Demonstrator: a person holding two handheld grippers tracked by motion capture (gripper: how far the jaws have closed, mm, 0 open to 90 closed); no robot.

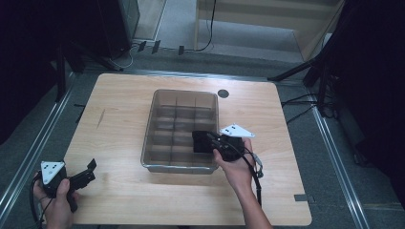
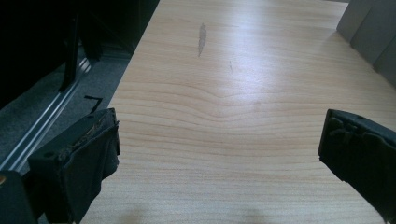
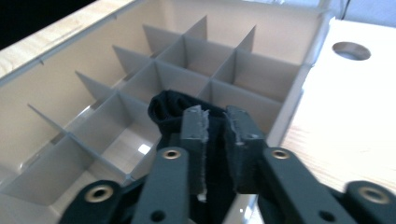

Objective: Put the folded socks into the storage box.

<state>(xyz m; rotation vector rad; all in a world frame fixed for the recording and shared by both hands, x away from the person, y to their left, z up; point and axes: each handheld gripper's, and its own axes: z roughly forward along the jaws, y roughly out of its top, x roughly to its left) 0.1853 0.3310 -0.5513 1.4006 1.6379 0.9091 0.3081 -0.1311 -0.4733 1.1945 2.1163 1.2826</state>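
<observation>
Left claw sits low at the near-left corner, jaws spread wide, hand wrapped round its grip. Right claw reaches forward, jaws pinched nearly together on dark cloth.

I am looking along my left gripper, and its two black jaws stand wide apart with nothing between them, one low at eight o'clock and the other at four o'clock. Between and beyond them lies the pale wooden table, its grain running across my view. A short grey smear marks the wood toward twelve o'clock. At two o'clock I catch the grey wall of a bin. Off the table's edge, toward ten o'clock, I see grey floor with a metal rail and a dark stand leg.
</observation>
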